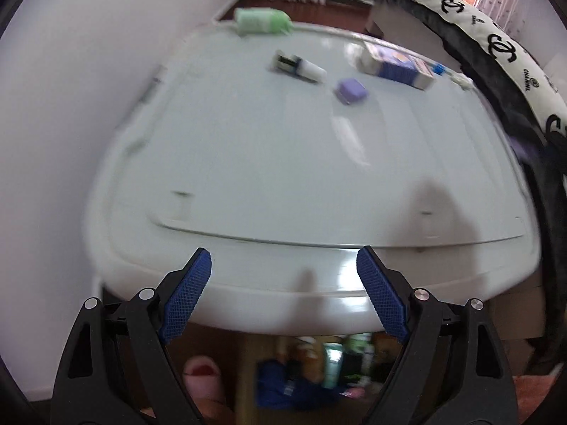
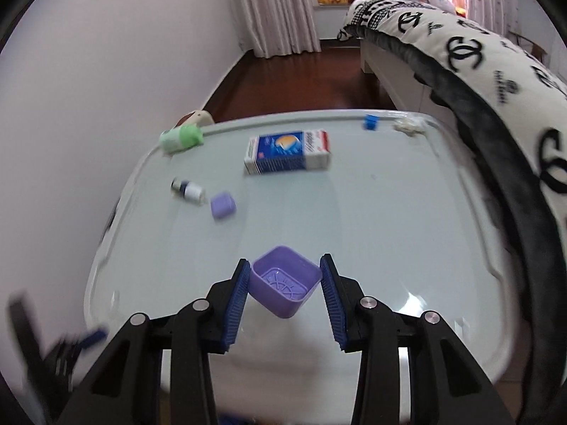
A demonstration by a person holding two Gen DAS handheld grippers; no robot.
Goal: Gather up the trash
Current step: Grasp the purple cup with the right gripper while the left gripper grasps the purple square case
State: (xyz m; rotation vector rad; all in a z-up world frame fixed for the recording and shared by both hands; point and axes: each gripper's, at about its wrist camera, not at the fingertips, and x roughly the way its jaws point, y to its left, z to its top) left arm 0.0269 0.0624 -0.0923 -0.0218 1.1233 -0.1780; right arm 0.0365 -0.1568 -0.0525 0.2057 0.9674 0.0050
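My right gripper [image 2: 286,283] is shut on a small purple square cup [image 2: 285,279] and holds it above the near part of the white lid surface [image 2: 372,233]. On the lid lie a blue and white carton [image 2: 288,152], a small bottle [image 2: 187,189], a purple cap [image 2: 223,205], a green roll [image 2: 180,138], a blue cap [image 2: 370,122] and crumpled paper [image 2: 409,124]. My left gripper [image 1: 283,272] is open and empty at the lid's near edge. It sees the carton [image 1: 397,65], bottle [image 1: 299,65], purple cap [image 1: 350,91] and green roll [image 1: 262,21] far ahead.
A bed with a black and white logo blanket [image 2: 471,53] runs along the right side. A white wall [image 2: 88,71] is on the left. Below the lid's near edge, mixed items and a pink slipper [image 1: 203,379] lie on the floor.
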